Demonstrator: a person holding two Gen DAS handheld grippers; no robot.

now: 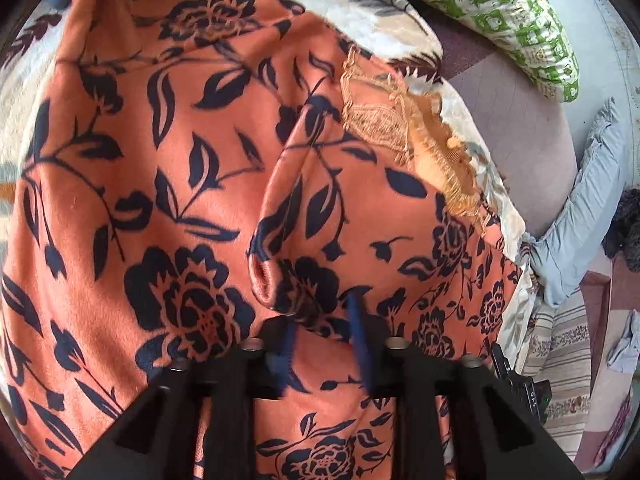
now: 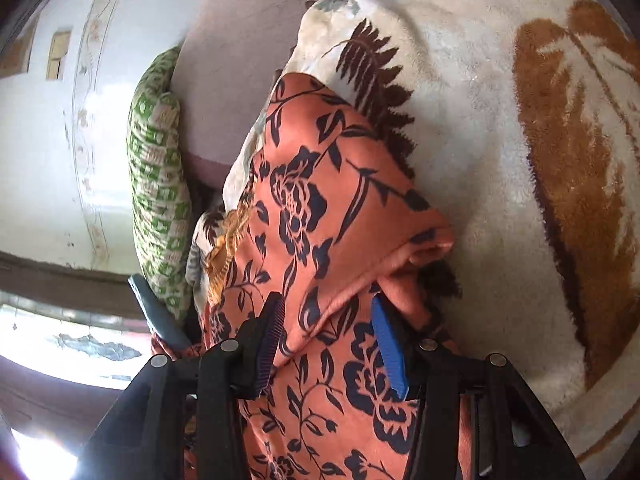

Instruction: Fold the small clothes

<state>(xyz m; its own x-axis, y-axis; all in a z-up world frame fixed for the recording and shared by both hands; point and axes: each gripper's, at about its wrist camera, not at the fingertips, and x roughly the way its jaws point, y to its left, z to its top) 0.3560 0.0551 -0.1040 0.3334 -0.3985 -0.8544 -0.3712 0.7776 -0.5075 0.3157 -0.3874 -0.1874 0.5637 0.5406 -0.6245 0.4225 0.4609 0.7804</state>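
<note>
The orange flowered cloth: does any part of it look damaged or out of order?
Yes. The gold lace trim on the orange flowered cloth looks frayed, with loose threads along its edge. A raised wrinkle also bulges the fabric near the left hand-held gripper.

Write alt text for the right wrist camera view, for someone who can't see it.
An orange garment with a dark floral print lies bunched on a cream blanket with brown leaf shapes, running between the parted blue-padded fingers of the right gripper. A green and white patterned pillow lies at left.

One garment [image 1: 168,152], one pillow [image 1: 508,12]
</note>
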